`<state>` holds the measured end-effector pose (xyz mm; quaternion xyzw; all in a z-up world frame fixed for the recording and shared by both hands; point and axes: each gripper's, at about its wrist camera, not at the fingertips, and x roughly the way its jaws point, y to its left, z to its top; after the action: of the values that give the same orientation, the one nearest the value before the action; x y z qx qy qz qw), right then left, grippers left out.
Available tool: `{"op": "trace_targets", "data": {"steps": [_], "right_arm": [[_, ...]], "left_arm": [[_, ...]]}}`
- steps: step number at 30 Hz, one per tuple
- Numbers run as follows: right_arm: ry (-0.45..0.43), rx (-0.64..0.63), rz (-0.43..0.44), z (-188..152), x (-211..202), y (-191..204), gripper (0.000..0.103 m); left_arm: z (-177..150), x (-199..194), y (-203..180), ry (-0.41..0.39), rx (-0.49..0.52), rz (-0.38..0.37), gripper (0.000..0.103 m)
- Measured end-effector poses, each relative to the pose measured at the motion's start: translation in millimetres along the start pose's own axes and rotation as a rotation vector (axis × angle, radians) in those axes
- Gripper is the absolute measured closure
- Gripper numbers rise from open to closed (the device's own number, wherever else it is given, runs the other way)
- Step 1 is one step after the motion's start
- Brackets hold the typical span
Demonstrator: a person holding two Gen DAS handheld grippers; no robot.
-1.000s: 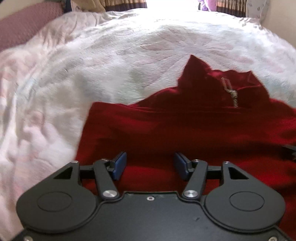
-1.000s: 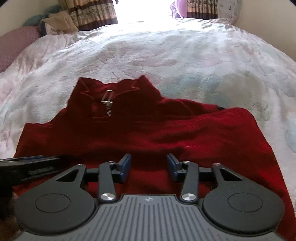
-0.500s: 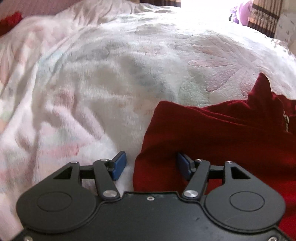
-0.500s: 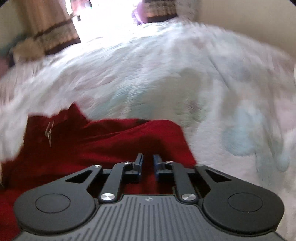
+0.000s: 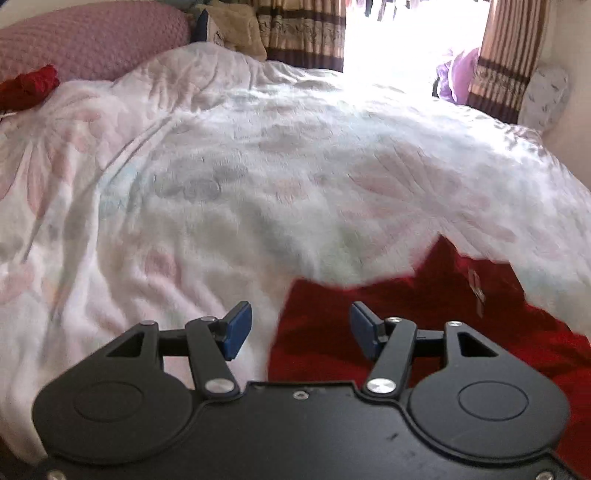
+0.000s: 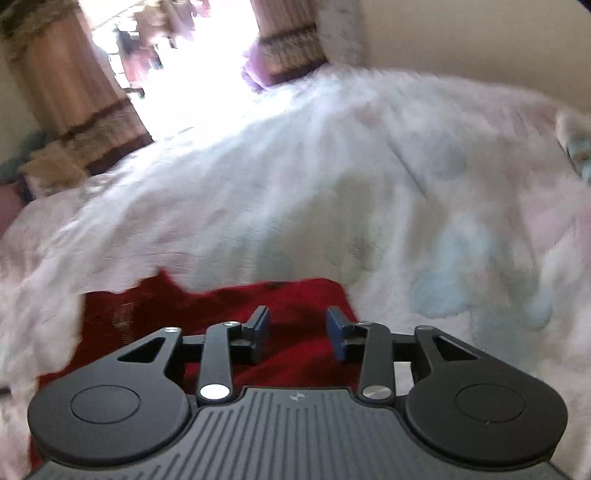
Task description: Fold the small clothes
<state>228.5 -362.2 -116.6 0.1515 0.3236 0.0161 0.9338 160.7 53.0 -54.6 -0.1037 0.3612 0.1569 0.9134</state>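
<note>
The red top [image 5: 424,332] lies flat on the bed [image 5: 240,192] for folding, the left hand-held gripper [image 5: 301,328] closing and the right hand-held gripper [image 6: 297,334] opening, both empty above its corners.

Both cams sit on the hand-held grippers, angled down across the bed [image 5: 229,177] toward the curtains [image 5: 303,33]. Left one looks over the red top's [image 5: 406,317] left edge, right one over its right edge, both close. They share the top, the bed and the curtained doorway.

Top [image 5: 424,317] lies on blanket [image 5: 221,177].
</note>
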Motion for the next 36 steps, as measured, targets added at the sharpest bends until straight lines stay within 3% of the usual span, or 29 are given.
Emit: {"op": "trace_targets", "data": {"steps": [4, 5, 7, 8, 12, 16, 21, 26, 31, 36], "right_arm": [[0.046, -0.066, 0.103, -21.5, -28.9, 31.0, 0.059], [0.054, -0.087, 0.118, -31.8, -33.3, 39.1, 0.059], [0.103, -0.139, 0.133, -56.5, -34.6, 57.8, 0.059], [0.130, -0.161, 0.132, -65.9, -32.3, 64.5, 0.059], [0.220, -0.192, -0.018, -96.5, -16.4, 73.8, 0.061], [0.190, -0.128, 0.008, -89.5, -28.9, 64.6, 0.061], [0.111, 0.096, -0.036, -65.1, -78.8, 12.7, 0.058], [0.148, 0.186, -0.141, -68.9, -94.1, -36.4, 0.058], [0.217, 0.374, -0.081, -82.9, -78.6, -67.7, 0.058], [0.201, 0.354, -0.092, -86.1, -72.6, -59.5, 0.055]], "left_arm": [[-47.4, -7.1, -9.4, 0.062, 0.007, -0.035, 0.042], [-61.5, -0.4, -11.1, 0.107, 0.010, -0.045, 0.042], [-90.9, 22.6, -17.2, 0.251, 0.051, 0.009, 0.039], [-101.2, 31.5, -17.7, 0.272, 0.063, 0.018, 0.038], [-101.8, 32.5, -20.0, 0.268, 0.066, 0.044, 0.036], [-87.4, 17.0, -6.9, 0.269, 0.025, 0.018, 0.038], [-79.1, -4.8, 4.0, 0.241, 0.050, 0.003, 0.038], [-79.3, -14.1, 0.2, 0.225, 0.126, -0.084, 0.038], [-87.4, -8.2, -2.9, 0.244, 0.160, -0.097, 0.038], [-85.6, -7.2, 2.2, 0.242, 0.145, -0.089, 0.038]]}}
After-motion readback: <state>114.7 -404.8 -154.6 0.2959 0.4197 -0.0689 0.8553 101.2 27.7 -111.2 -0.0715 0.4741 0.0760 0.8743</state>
